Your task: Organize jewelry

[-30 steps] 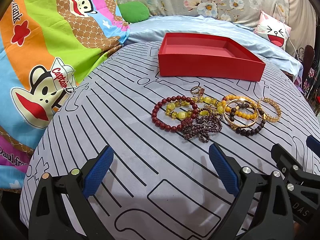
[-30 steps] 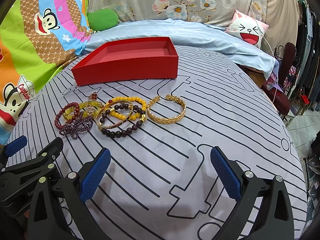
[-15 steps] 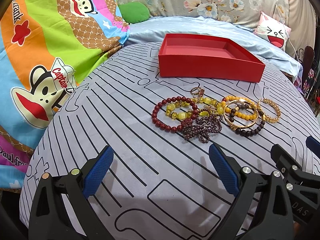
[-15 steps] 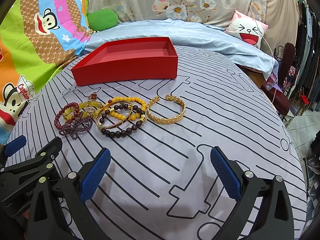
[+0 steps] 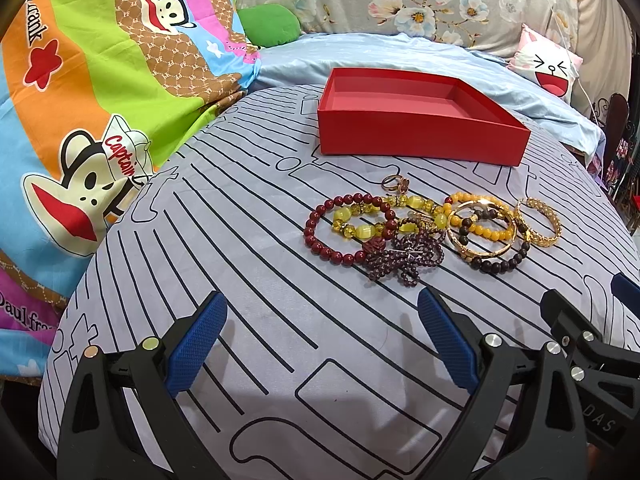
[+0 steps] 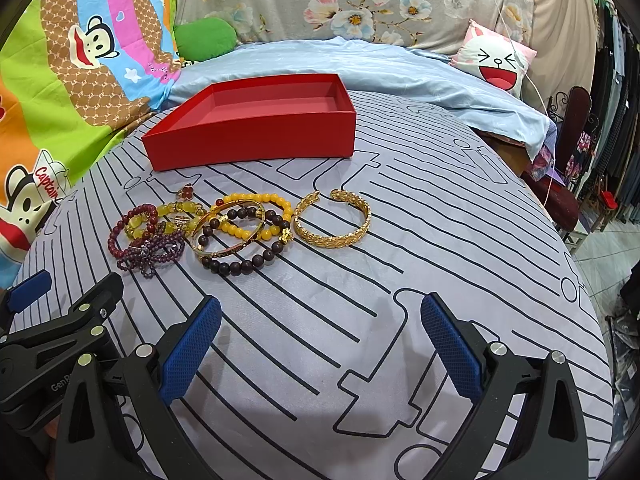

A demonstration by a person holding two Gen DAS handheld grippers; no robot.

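A heap of bracelets lies on the grey striped sheet point(image 5: 248, 264): a dark red bead bracelet point(image 5: 320, 240), a purple bead tangle point(image 5: 404, 258), yellow beads point(image 5: 492, 234), dark brown beads point(image 6: 240, 266), a gold cuff point(image 6: 334, 236) and a small ring point(image 5: 396, 184). Behind the heap stands an empty red box point(image 5: 416, 136) point(image 6: 256, 144). My left gripper point(image 5: 320, 340) is open, short of the heap with nothing between its fingers. My right gripper point(image 6: 320, 344) is open too, below the gold cuff.
A colourful cartoon blanket point(image 5: 80, 120) rises on the left. A light blue sheet point(image 6: 360, 68), a green cushion point(image 6: 206, 38) and a white smiley pillow point(image 6: 496, 62) lie behind the box. The bed drops off at the right, by a dark chair point(image 6: 572, 128).
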